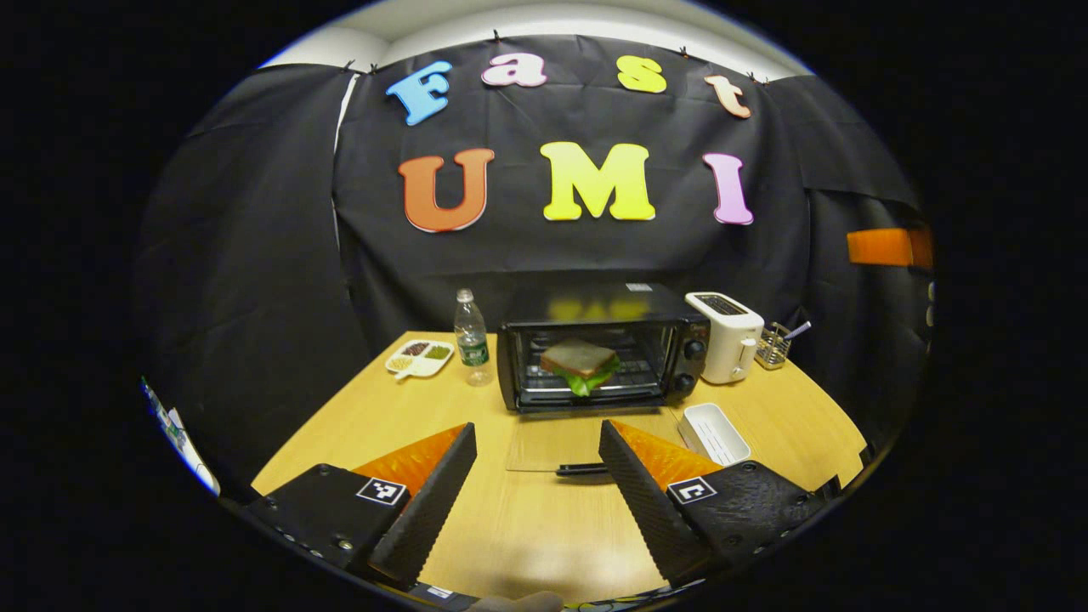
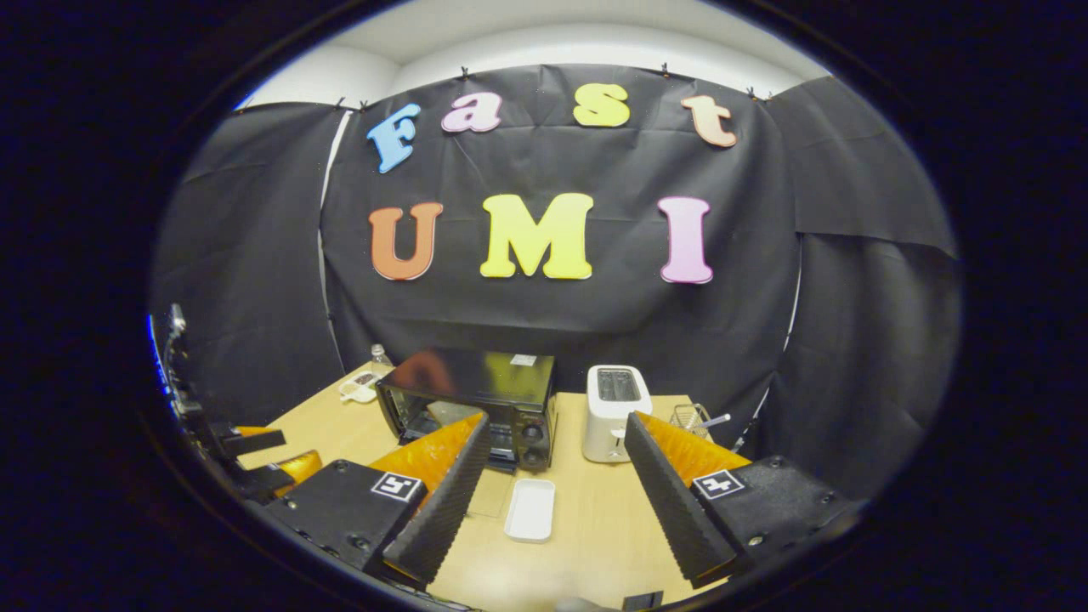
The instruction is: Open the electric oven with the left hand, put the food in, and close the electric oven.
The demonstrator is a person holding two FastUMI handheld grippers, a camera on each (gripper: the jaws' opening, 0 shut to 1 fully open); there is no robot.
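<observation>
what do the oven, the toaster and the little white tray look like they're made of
Oven: likely black painted metal, glossy enough to mirror colours on its top; its open door looks like clear glass, the wood showing through.
Toaster: smooth white casing, probably plastic, with a soft sheen.
White tray: matte white, plastic or ceramic; can't tell which.
Table: light wood-look top, possibly laminate.

No legible text besides wall letters.

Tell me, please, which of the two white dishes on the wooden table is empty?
The plain white rectangular tray in front of the white toaster is empty. The white divided plate beside the clear water bottle holds food in its compartments.
</observation>
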